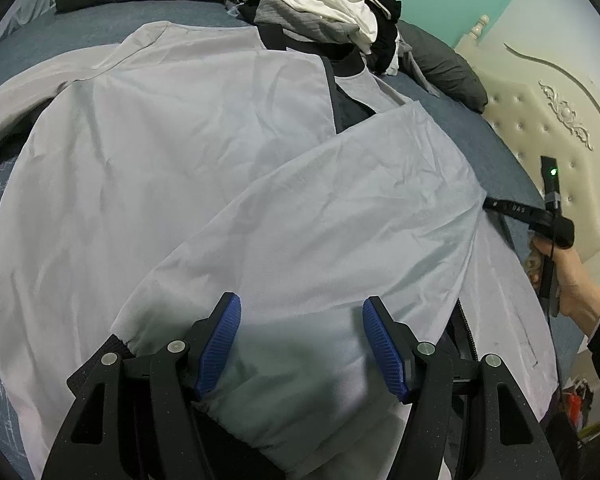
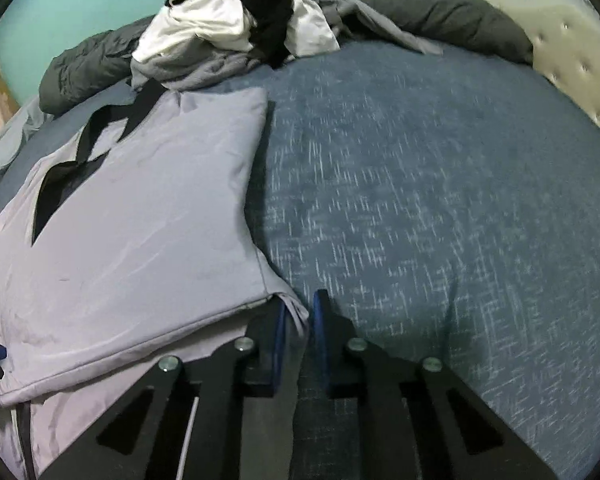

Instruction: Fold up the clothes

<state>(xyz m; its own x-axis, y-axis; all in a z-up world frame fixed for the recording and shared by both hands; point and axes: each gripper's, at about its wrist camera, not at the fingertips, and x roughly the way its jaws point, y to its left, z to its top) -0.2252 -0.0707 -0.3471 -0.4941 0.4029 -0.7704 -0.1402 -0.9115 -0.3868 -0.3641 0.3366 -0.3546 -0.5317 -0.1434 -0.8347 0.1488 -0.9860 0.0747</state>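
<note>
Left gripper (image 1: 302, 340) hovers released, blue pads (image 1: 220, 344) spread wide over the folded-in sleeve (image 1: 340, 216) of a pale grey jacket (image 1: 160, 152). Black cuff (image 1: 100, 356) lies just beside its left finger. Jacket lies spread on the blue bed (image 1: 100, 24), black collar (image 1: 340, 60) at the far end, touching the clothes pile (image 1: 320, 12). Right gripper (image 1: 512, 210) shows at the jacket's right edge, with the person's hand (image 1: 568, 276) on its handle; cream headboard (image 1: 540, 112) behind.

Right wrist view: right gripper (image 2: 300, 320) is narrowed, pads (image 2: 320, 328) pinching a corner of jacket (image 2: 140, 240) fabric, left pad mostly hidden by cloth. Folded jacket lies left on the bed (image 2: 420, 200). Clothes pile (image 2: 236, 28) and a dark grey duvet (image 2: 440, 8) lie behind.
</note>
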